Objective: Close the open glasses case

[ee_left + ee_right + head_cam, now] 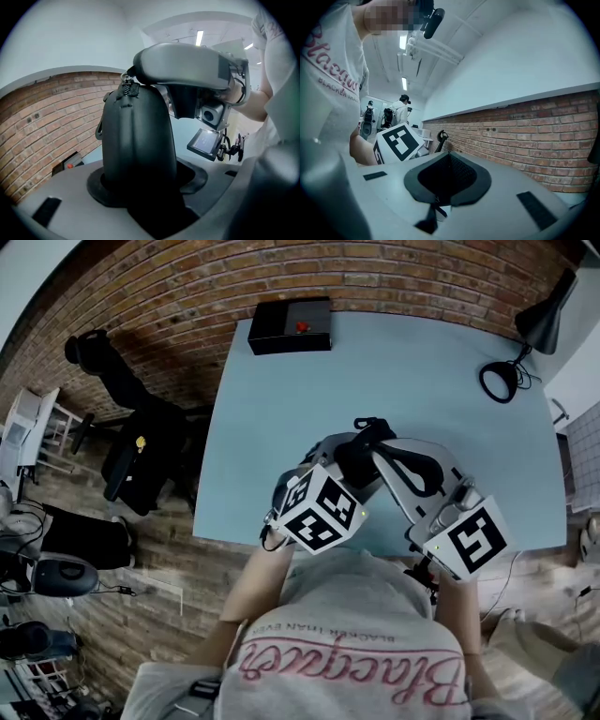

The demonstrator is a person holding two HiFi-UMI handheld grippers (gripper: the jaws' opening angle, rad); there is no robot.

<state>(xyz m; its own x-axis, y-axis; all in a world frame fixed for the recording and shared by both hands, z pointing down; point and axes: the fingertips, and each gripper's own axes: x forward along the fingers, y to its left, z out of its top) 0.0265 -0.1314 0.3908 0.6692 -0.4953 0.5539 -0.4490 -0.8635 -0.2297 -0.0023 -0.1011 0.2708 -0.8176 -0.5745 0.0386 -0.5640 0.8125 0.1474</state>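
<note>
The black zippered glasses case (pixel 359 457) is held up over the near part of the light blue table (pixel 272 418). My left gripper (pixel 323 454) is shut on it. In the left gripper view the case (pixel 136 136) stands upright between the pads, its zipper pull (pixel 126 88) near the top. My right gripper (pixel 380 432) comes in from the right. Its grey jaw (pixel 187 65) lies over the case's top. In the right gripper view the right gripper (pixel 440 206) is shut, with a small black zipper tab (pixel 433 214) pinched at the pads.
A black box with a red button (pixel 291 326) sits at the table's far edge. A black desk lamp (pixel 544 320) and its coiled cable (pixel 500 382) are at the far right. Black chairs and gear (pixel 141 456) stand on the wooden floor at the left. A brick wall lies beyond.
</note>
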